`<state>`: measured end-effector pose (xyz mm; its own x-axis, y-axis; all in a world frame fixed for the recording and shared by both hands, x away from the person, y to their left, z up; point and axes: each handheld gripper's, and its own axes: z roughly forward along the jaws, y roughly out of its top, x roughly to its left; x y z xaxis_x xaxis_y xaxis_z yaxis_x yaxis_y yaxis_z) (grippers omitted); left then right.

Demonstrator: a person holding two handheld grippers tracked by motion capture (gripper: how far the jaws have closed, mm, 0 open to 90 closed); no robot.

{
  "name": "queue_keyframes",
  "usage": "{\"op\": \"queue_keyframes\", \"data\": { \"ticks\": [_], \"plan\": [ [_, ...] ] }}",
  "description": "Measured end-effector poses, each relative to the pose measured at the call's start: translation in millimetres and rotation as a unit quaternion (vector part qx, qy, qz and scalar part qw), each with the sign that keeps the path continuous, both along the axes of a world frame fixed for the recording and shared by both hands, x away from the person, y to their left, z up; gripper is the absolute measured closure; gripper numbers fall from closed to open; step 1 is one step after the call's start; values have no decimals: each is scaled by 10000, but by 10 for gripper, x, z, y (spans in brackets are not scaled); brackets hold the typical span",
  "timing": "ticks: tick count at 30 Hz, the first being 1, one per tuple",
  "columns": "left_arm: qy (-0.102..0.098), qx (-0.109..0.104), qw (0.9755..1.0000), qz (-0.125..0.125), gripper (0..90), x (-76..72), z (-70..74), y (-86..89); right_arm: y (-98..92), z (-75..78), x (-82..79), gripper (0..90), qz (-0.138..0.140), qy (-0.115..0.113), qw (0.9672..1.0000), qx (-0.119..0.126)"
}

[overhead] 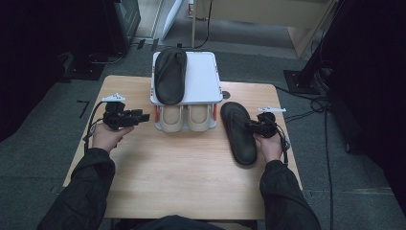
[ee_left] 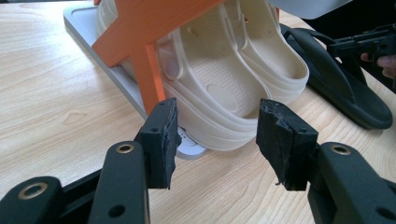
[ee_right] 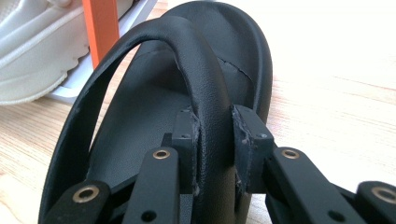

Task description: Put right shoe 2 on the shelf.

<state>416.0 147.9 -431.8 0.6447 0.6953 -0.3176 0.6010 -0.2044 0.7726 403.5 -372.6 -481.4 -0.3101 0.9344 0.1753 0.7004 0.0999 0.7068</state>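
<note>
Your right gripper (ee_right: 212, 144) has its jaws around the strap (ee_right: 196, 70) of the black flip-flop (overhead: 238, 132), pads against both sides of it where it arches up from the sole, so call it a pinch on the strap. The flip-flop lies flat on the table (overhead: 182, 177), just right of the small shoe rack (overhead: 201, 79), toe end toward the rack. Its mate (overhead: 170, 74) already lies on the rack's top shelf; a pair of cream sandals (overhead: 184, 117) sits on the lower level. Expect the flip-flop to be light and floppy: the sole looks like soft foam or rubber, likely to sag and swing once it hangs from the strap. The strap itself looks smooth and rounded, so it may slide or roll between the pads; hold it low, near where it meets the sole, not at the top of the arch. No fragility concern. Your left gripper (ee_left: 215, 135) hangs spread with nothing between its jaws, pointed at the cream sandals and free to steady the sole if it swings.
</note>
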Motion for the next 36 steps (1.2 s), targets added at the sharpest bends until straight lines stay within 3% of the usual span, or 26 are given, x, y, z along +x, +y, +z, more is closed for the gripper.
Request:
{"op": "queue_keyframes", "data": {
  "ticks": [10, 19, 28, 31, 36],
  "plan": [
    [-5, 16, 10000, -61, 487, -1, -10, -37, 46, 126, -37, 723, -161, 85, 9998, 59],
    [4, -125, 9999, -46, 487, -9, 3, 24, 41, 350, -31, 723, -241, 112, 9996, 66],
    [36, -83, 9999, -70, 479, -8, -6, 26, 21, 722, 107, 722, -272, 221, 9992, 179],
    [30, -69, 9999, -105, 478, -10, -5, 29, 19, 914, 164, 721, -207, 122, 9996, 172],
    [36, -76, 9999, -133, 475, -13, -4, 32, 33, 1090, 213, 721, -212, 72, 9997, 98]
  ]
}}
